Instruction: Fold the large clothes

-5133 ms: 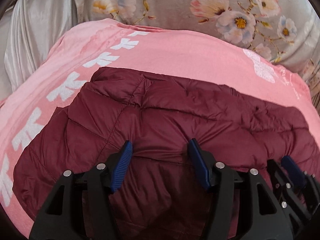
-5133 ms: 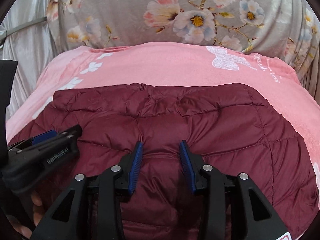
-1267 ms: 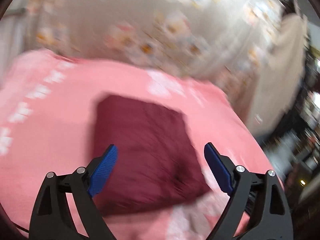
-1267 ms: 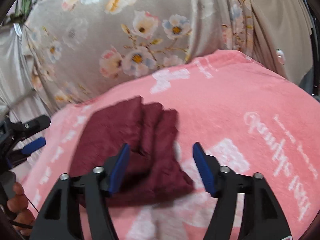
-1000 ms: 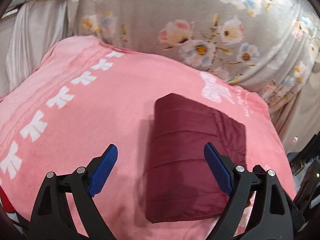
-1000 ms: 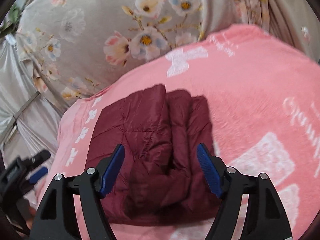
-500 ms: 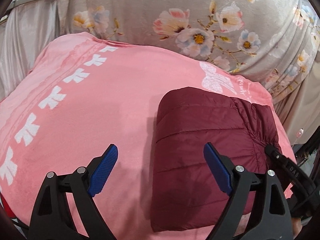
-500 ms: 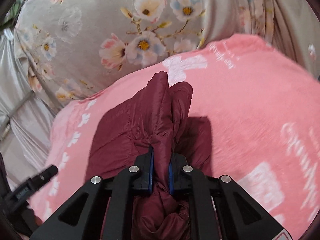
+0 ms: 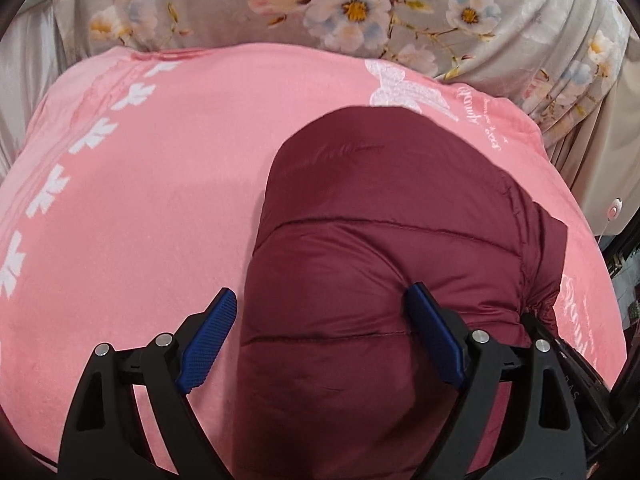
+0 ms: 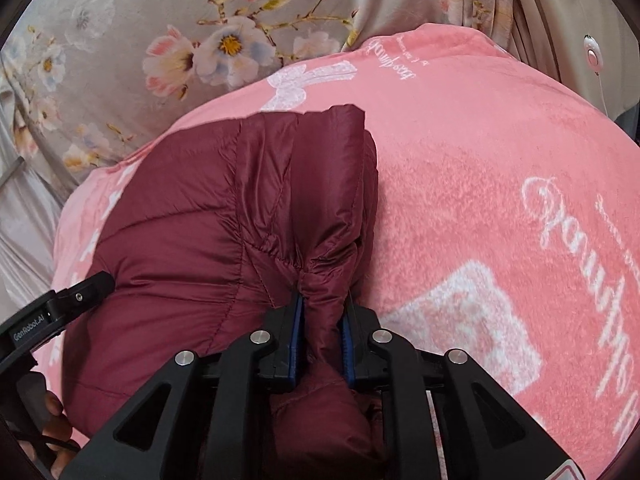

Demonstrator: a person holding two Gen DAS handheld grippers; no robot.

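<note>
A maroon puffer jacket lies folded into a thick bundle on a pink blanket; it also shows in the right wrist view. My left gripper is open, its blue pads straddling the near left part of the bundle, the right pad pressing into the fabric. My right gripper is shut on a pinched ridge of the jacket's right edge. The left gripper's body shows at the left edge of the right wrist view.
The pink blanket has white bow and script prints and covers a raised surface. A grey floral curtain hangs right behind it. A beige drape and dark clutter stand off the right edge.
Both grippers came closer to the folded jacket. The right gripper has stayed shut on the jacket's edge since half a second ago; the left gripper moved in over the bundle.
</note>
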